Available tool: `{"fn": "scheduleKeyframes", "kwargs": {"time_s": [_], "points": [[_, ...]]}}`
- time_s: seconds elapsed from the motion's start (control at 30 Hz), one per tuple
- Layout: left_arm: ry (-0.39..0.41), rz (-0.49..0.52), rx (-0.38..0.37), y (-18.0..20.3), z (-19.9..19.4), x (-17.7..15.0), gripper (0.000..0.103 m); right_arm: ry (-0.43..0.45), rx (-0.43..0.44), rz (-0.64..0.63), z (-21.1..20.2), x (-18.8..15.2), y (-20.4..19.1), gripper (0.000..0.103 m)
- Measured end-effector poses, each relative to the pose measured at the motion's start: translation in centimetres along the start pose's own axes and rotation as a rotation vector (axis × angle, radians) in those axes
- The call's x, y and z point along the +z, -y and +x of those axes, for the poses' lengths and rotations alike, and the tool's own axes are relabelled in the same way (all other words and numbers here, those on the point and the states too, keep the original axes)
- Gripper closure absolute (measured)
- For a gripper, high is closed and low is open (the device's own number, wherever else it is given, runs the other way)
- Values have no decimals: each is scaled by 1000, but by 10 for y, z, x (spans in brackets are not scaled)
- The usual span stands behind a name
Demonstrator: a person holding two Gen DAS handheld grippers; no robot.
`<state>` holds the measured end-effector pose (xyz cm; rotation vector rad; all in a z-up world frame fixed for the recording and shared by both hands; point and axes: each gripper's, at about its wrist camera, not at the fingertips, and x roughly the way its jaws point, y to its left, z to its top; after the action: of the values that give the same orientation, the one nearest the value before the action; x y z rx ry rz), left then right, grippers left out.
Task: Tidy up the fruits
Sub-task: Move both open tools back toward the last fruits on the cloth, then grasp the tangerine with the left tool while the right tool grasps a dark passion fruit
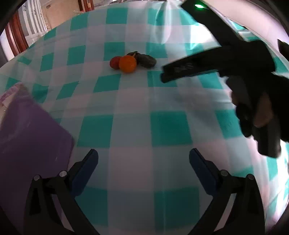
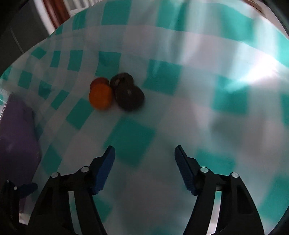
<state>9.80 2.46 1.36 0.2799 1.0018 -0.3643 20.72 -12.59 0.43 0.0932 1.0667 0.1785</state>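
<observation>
While the orange fruit (image 2: 100, 96) and its dark neighbours (image 2: 129, 97) are clustered upper left on the tabletop (image 2: 180, 117), nothing is judged sorted. Both left tongs (image 1: 143, 163) and right tongs (image 2: 144, 159) are held apart, empty.

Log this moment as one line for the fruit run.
left gripper: open, empty | right gripper: open, empty | orange, red fruit, two dark fruits: clustered on tablecloth

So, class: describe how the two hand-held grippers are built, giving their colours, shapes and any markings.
Each gripper has two black, angular plastic arms joined by round silver pivot pins, ending in blue ribbed fingers: left gripper, right gripper. From the left wrist view, the right gripper's long black body shows a small green light, and the person's hand holding it wears a black glove.
</observation>
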Motion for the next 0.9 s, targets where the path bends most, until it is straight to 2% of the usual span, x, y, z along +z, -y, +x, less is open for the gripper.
{"fn": "scheduleKeyframes", "kwargs": {"time_s": [0.13,0.27,0.3,0.33,0.37,0.47,0.6,0.7,0.8,0.9], "points": [[4,-37,17,-7,19,16,3,34,15,-131,25,34,-10,39],[12,-57,32,-13,39,35,3,62,7,-225,38,52,-17,43],[14,-59,37,-13,43,39,3,71,12,-245,41,55,-18,48],[15,-62,41,-14,47,43,3,80,15,-262,42,57,-18,59],[16,-65,46,-15,51,48,3,87,19,-273,42,57,-17,64],[38,-84,55,-19,64,64,3,99,21,-240,36,51,-3,64],[63,-121,65,-24,85,95,9,124,-2,-85,21,35,37,65],[72,-147,44,-26,98,117,20,145,-7,3,12,22,58,65],[79,-152,51,-26,111,139,31,153,-16,-3,7,14,60,64],[82,-156,70,-27,117,148,43,151,-15,-4,10,16,61,64]]}}
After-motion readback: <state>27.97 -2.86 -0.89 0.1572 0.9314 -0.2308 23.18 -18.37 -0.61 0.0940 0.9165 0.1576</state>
